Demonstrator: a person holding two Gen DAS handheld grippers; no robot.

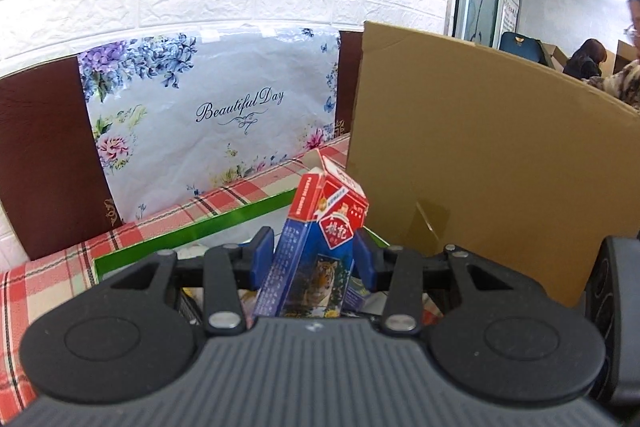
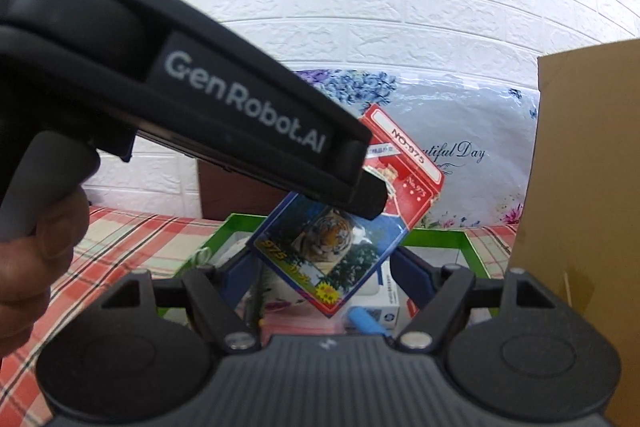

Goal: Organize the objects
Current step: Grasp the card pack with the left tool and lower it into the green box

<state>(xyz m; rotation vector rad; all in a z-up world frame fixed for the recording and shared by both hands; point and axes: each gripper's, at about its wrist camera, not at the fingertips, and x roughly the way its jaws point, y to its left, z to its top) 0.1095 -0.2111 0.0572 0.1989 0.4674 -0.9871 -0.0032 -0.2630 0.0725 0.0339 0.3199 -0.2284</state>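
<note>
My left gripper (image 1: 314, 255) is shut on a blue and red playing-card box (image 1: 316, 247) with a tiger picture, holding it above the green-rimmed tray (image 1: 200, 229). In the right wrist view the same card box (image 2: 332, 243) hangs tilted under the left gripper's black body (image 2: 240, 123), over the green tray (image 2: 440, 239). My right gripper (image 2: 324, 279) is open, its blue pads either side of the box's lower corner, not touching it. The tray holds a white box (image 2: 386, 293), a blue item (image 2: 366, 323) and other small things.
A brown cardboard wall (image 1: 480, 155) stands right of the tray and shows in the right wrist view (image 2: 588, 219) too. A floral "Beautiful Day" bag (image 1: 212, 115) leans on the white brick wall behind. The table has a red plaid cloth (image 1: 52, 287). People sit at far right.
</note>
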